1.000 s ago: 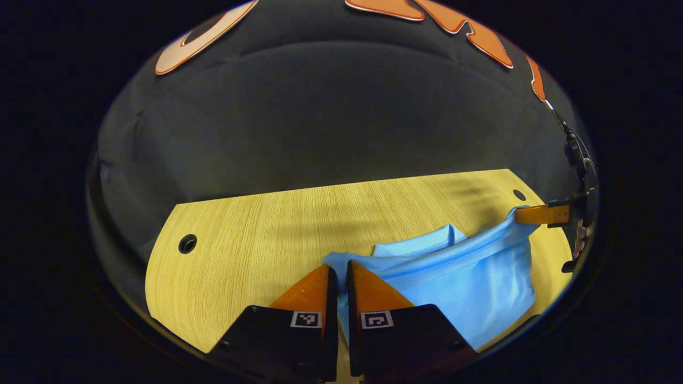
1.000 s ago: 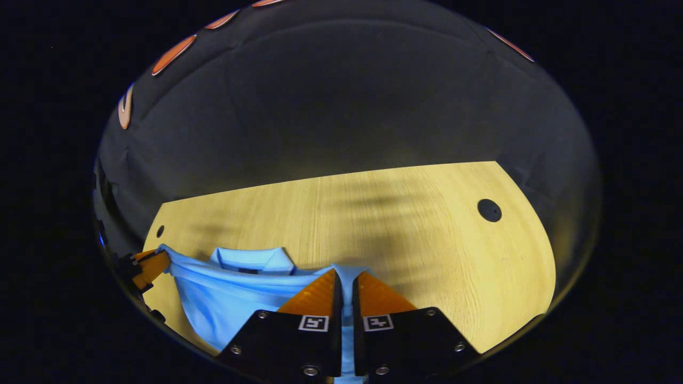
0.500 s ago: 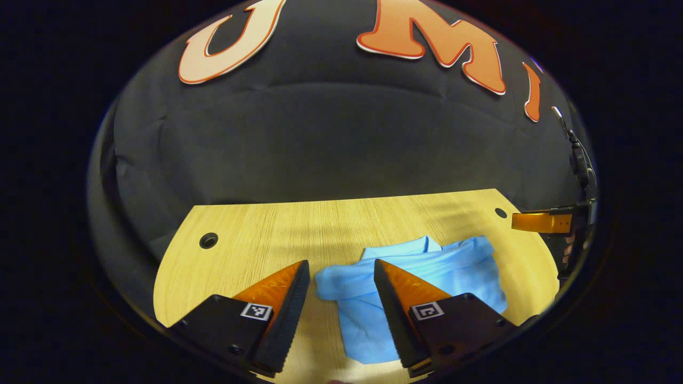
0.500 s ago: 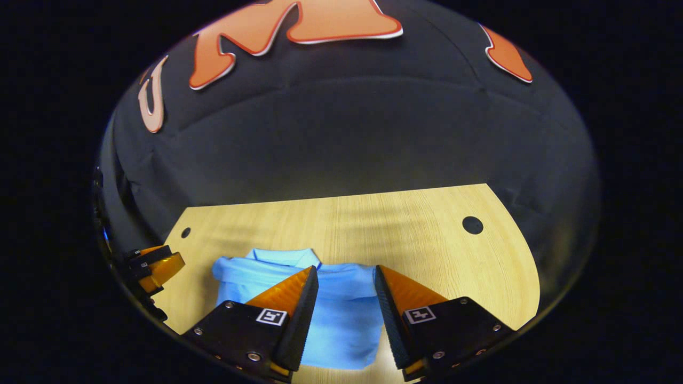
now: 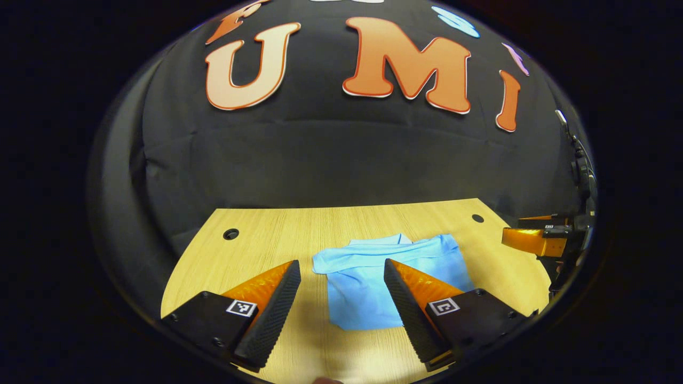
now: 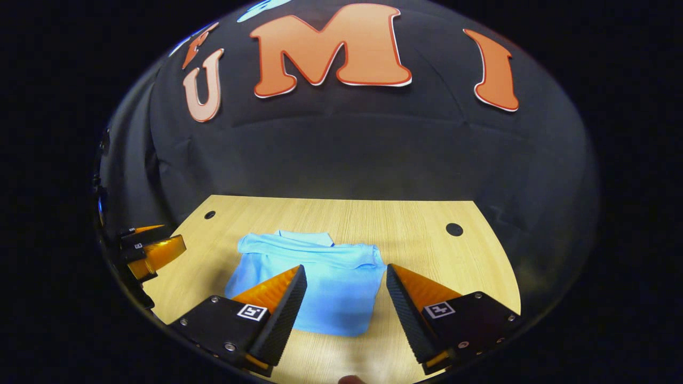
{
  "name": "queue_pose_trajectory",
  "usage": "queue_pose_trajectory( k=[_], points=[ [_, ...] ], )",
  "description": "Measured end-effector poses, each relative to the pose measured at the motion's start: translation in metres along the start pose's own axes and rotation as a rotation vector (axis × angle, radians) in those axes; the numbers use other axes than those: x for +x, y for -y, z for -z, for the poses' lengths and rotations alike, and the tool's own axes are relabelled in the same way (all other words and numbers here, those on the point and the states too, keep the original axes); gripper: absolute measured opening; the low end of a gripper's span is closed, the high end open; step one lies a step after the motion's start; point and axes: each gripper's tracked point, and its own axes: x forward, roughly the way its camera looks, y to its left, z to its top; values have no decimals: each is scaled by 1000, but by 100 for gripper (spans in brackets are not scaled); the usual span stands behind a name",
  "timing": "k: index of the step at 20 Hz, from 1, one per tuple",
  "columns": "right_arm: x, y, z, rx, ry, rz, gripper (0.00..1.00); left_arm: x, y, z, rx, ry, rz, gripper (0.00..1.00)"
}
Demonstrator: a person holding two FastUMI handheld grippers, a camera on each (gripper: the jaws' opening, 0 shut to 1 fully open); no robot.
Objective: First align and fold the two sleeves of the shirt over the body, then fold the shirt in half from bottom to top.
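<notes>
both grippers gape above folded shirt on table.

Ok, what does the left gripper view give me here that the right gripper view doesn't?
Left gripper view: the open left gripper up close, the right gripper far off at the right edge. Right gripper view: the reverse, the open right gripper up close, the left gripper at the left edge. Both: the folded blue shirt lying on the wooden table.
</notes>
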Motion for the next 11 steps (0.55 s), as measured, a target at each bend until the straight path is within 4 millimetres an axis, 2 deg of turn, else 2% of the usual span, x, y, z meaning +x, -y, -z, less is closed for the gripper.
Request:
queue_pose_trajectory(
  k=[2,6,11],
  points=[
    [-19,-2,0,-19,32,0,92,-25,5,-4,6,34,-5,100],
    [-69,-8,-7,-62,138,13,92,-73,6,5,-4,95,-38,100],
    [-111,-25,19,-134,193,-23,93,-131,10,12,22,197,-79,100]
  ],
)
